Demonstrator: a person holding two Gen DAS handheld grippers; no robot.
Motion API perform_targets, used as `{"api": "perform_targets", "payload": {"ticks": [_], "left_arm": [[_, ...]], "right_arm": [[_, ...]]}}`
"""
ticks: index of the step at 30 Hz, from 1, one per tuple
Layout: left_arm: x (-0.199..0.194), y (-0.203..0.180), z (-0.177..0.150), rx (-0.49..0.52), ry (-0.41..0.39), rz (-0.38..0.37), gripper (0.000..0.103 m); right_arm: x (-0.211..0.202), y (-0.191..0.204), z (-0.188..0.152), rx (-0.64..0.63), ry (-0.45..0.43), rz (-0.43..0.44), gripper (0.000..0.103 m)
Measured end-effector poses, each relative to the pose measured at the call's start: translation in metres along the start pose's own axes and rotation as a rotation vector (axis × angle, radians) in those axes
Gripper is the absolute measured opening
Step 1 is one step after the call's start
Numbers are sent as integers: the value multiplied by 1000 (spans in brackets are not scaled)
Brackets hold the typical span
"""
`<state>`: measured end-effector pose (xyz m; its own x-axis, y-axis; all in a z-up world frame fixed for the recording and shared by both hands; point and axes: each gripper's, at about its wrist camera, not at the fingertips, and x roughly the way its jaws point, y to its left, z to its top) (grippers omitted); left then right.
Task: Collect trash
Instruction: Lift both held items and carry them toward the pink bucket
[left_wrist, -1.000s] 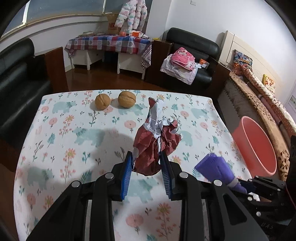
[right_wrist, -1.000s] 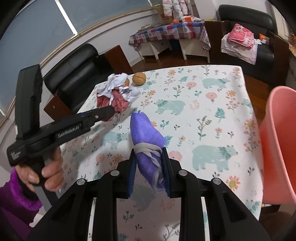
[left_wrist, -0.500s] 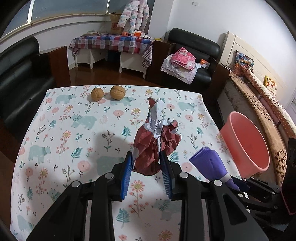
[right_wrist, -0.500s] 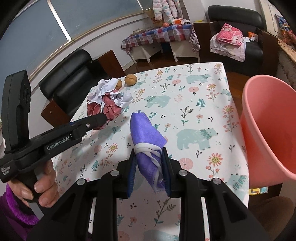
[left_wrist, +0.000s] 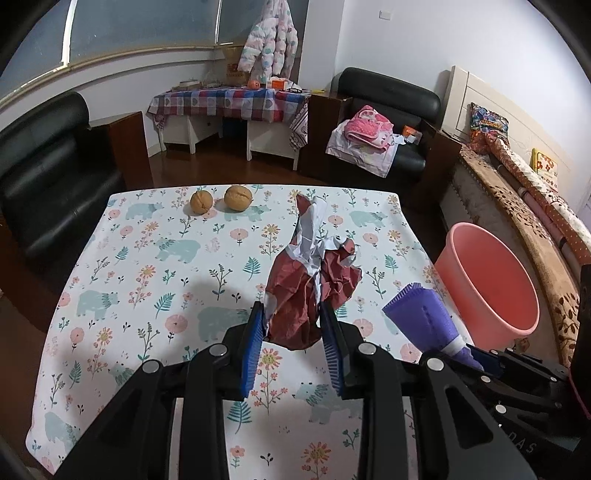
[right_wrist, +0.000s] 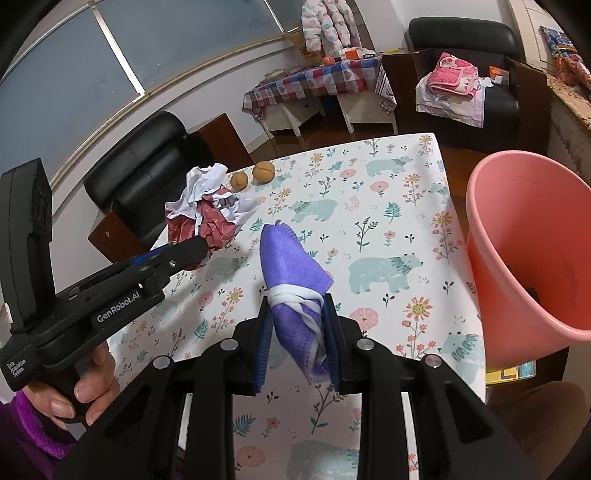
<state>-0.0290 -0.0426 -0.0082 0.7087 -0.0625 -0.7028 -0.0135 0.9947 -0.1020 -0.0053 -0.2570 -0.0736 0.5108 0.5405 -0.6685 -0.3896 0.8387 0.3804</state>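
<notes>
My left gripper (left_wrist: 291, 321) is shut on a crumpled red-and-white paper (left_wrist: 310, 280) and holds it above the floral tablecloth (left_wrist: 166, 258). The paper also shows in the right wrist view (right_wrist: 210, 218). My right gripper (right_wrist: 297, 321) is shut on a folded purple face mask (right_wrist: 291, 266) with white straps, held above the table's right side; the mask also shows in the left wrist view (left_wrist: 424, 317). A pink bucket (left_wrist: 491, 284) stands off the table's right edge, close to the right gripper in its own view (right_wrist: 528, 243).
Two walnuts (left_wrist: 221, 199) lie near the table's far edge. Black sofas (left_wrist: 44, 177), a checkered side table (left_wrist: 236, 107) and a bed (left_wrist: 524, 192) surround the table. A hand (right_wrist: 85, 387) holds the left gripper's handle.
Both grippers have risen and drawn back from the table with their trash still held. The pink bucket has come closer in the right wrist view.
</notes>
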Motion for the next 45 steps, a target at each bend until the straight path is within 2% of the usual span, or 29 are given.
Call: {"api": "perform_targets", "payload": {"ticks": [22,35,45], "left_arm": [[-10,-27,-3,35,-12,-15,30],[-2,-56,10,90,-22,-52,30],[10,-90,29,135,-41,-95,30]], "right_arm": [[-29,-8,-5,15,-66,-20,26],[-50,-25,-2,44,-129,-78,26],[-67,-57,10,89,-199,-161,26]]}}
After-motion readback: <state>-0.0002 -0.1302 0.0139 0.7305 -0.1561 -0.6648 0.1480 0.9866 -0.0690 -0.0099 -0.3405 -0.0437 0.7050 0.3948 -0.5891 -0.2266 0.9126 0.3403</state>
